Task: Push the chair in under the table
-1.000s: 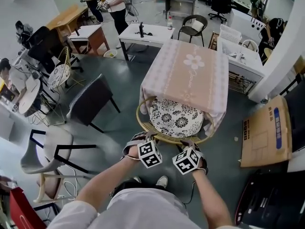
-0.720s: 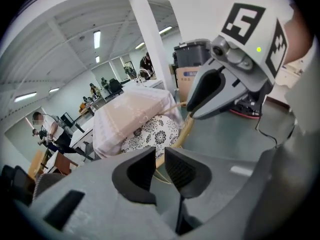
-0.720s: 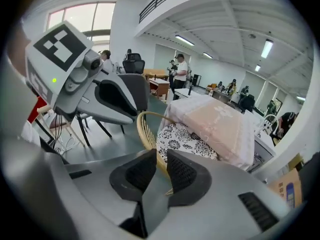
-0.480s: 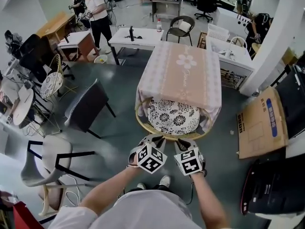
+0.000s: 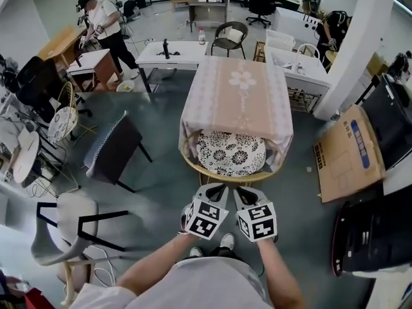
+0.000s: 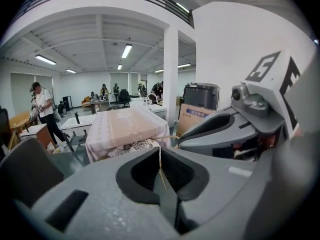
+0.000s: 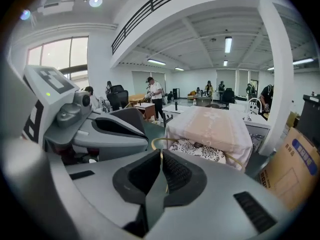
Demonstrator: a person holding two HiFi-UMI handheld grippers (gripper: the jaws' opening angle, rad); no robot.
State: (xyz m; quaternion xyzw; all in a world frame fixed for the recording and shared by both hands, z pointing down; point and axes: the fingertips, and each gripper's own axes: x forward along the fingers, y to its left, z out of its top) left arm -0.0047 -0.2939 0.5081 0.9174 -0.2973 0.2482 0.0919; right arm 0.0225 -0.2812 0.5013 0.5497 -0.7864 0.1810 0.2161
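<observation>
The rattan chair (image 5: 193,165) with a black-and-white floral cushion (image 5: 230,153) stands partly under the table (image 5: 238,95), which is draped in a pink cloth. Both grippers hover side by side in front of the chair's back rim, apart from it. My left gripper (image 5: 216,189) has just been closing its jaws, and its pads now meet with nothing between them (image 6: 160,156). The right gripper (image 5: 244,190) is shut and empty as well (image 7: 161,159). The chair (image 7: 200,150) and the table (image 7: 212,126) lie ahead in the right gripper view.
A dark chair (image 5: 116,148) and a white chair with a black frame (image 5: 67,221) stand to the left. A cardboard box (image 5: 351,153) and a black case (image 5: 373,237) lie to the right by a white column (image 5: 351,50). White desks (image 5: 174,53) and people (image 5: 103,21) are behind.
Both grippers have come off the chair's back rim, risen and drawn back toward me, rolling as they went. The left jaws have closed.
</observation>
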